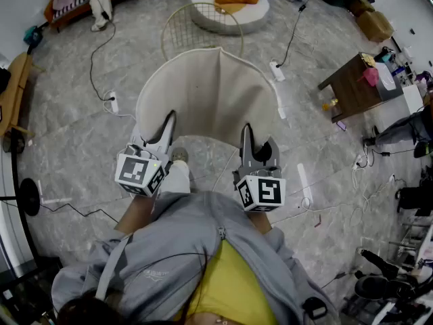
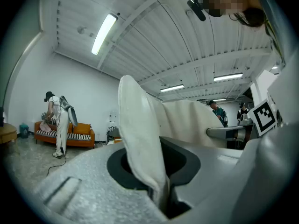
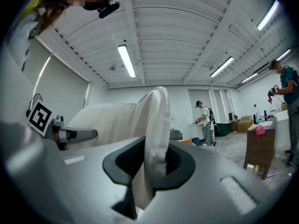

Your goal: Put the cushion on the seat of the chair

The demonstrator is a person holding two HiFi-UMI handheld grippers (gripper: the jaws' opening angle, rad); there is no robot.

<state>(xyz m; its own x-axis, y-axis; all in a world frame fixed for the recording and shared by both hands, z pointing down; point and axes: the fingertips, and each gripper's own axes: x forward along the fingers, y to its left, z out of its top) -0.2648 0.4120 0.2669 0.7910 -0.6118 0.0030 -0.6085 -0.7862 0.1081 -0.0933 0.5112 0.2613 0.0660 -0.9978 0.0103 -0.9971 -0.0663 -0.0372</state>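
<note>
Left tongs (image 1: 167, 128) and right tongs (image 1: 248, 144) are each clamped on the near edge of the cream cushion (image 1: 210, 93), at about its 7 and 5 o'clock in the head view. Each gripper view shows the fabric pinched tight between closed jaws, with the rest of the pad rising ahead of them. The cushion hangs in the air in front of the person, spread between the two grips and above the floor (image 1: 74, 147), not yet on any seat.

The gold wire chair (image 1: 201, 27) stands just beyond the cushion at 12 o'clock, and I judge this to be the target.

To do the carry well, both grips should be equally firm and the tongs level and evenly spaced, so the pad does not fold or twist. Moving straight toward 12 o'clock, the far edge should land against the chair back first, then the near edge lowers onto the seat before release. The power strip (image 1: 277, 70) at 2 o'clock is a tripping risk.
</note>
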